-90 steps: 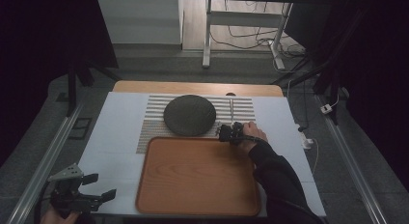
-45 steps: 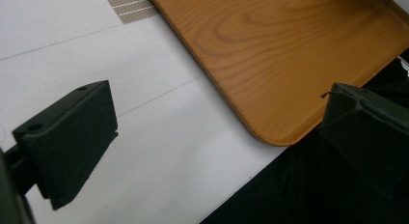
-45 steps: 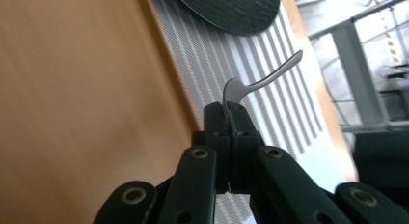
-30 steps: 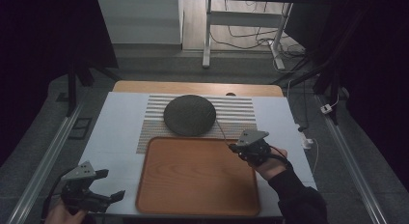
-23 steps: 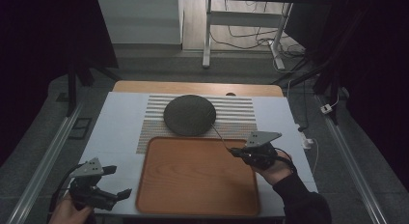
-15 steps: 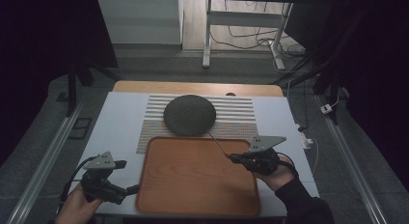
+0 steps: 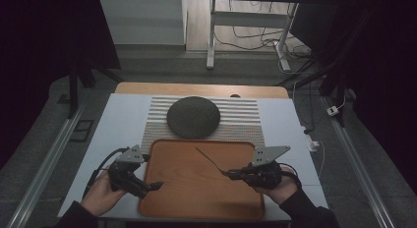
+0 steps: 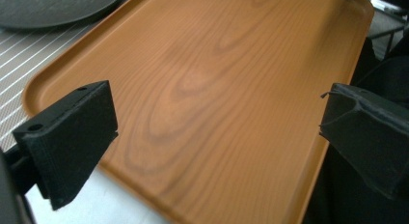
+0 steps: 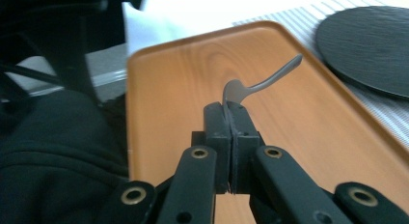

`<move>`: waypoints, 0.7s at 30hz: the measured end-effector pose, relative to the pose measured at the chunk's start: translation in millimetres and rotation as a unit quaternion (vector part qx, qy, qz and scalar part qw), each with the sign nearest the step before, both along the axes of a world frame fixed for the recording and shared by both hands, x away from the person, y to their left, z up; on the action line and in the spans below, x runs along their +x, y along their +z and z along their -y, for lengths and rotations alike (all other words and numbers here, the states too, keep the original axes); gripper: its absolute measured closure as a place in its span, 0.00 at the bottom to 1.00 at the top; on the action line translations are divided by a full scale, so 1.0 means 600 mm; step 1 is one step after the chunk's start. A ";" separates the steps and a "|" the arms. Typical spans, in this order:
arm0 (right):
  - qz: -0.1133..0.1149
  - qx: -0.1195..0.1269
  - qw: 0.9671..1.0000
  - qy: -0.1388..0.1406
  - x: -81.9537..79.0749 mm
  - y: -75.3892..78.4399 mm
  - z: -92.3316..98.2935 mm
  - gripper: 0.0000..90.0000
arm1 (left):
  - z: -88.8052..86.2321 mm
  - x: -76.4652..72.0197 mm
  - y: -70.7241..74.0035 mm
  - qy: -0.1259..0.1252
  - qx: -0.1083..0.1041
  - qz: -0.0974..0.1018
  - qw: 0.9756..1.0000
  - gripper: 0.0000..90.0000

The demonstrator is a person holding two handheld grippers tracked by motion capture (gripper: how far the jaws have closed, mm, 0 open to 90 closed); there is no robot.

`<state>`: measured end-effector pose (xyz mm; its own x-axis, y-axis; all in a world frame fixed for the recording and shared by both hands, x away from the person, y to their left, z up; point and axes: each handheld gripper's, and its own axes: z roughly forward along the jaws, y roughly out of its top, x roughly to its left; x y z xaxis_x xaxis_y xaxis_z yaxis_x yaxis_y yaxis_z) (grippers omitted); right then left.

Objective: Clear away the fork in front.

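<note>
My right gripper [image 7: 232, 174] [image 9: 230, 113] is shut on the broad end of a thin grey metal utensil [image 7: 211, 160] [image 9: 270, 79]. The utensil's handle slants away over the wooden tray [image 7: 196, 198] [image 9: 169, 89], towards the dark round plate [image 7: 193, 117] [image 9: 371, 50]. At the tray's near left edge, my left gripper [image 7: 151, 171] [image 8: 219, 137] is open, its jaws wide apart with nothing between them. In the left gripper view, the bare tray [image 8: 217, 64] lies beyond those jaws.
The plate rests on a striped mat [image 7: 241, 121] [image 8: 19, 64] behind the tray, all on a white table top [image 7: 118, 125]. A person's dark sleeve [image 9: 58, 151] lies to the left in the right gripper view. Metal rails run along both sides of the table.
The right gripper has carried the utensil from beside the plate back over the tray's right part. The left gripper has come from the table's near left corner up to the tray's left edge.
</note>
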<state>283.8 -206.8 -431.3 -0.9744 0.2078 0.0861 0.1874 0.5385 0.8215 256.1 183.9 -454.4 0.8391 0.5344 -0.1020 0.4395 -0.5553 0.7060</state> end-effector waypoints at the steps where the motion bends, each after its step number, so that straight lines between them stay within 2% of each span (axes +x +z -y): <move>1: -0.006 0.003 1.000 0.015 -0.003 -0.002 -0.005 0.99 | 0.006 0.005 -0.001 -0.003 0.004 0.000 1.000 0.00; 6: -0.018 0.008 0.999 0.038 -0.007 -0.005 -0.014 0.99 | 0.034 0.024 -0.006 -0.031 0.032 0.003 0.999 0.00; 10: -0.026 0.017 0.997 0.070 -0.014 -0.005 -0.026 0.99 | 0.054 0.038 -0.008 -0.079 0.043 0.007 0.996 0.00; 15: -0.034 0.022 0.995 0.089 -0.018 -0.005 -0.035 0.99 | 0.082 0.051 -0.008 -0.131 0.054 0.015 0.990 0.00; 17: -0.042 0.025 0.993 0.107 -0.022 -0.005 -0.041 0.99 | 0.093 0.054 -0.009 -0.150 0.058 0.018 0.987 0.05; 21: -0.044 0.020 0.990 0.130 -0.028 -0.004 -0.047 0.99 | 0.110 0.055 -0.015 -0.188 0.068 0.024 0.980 0.18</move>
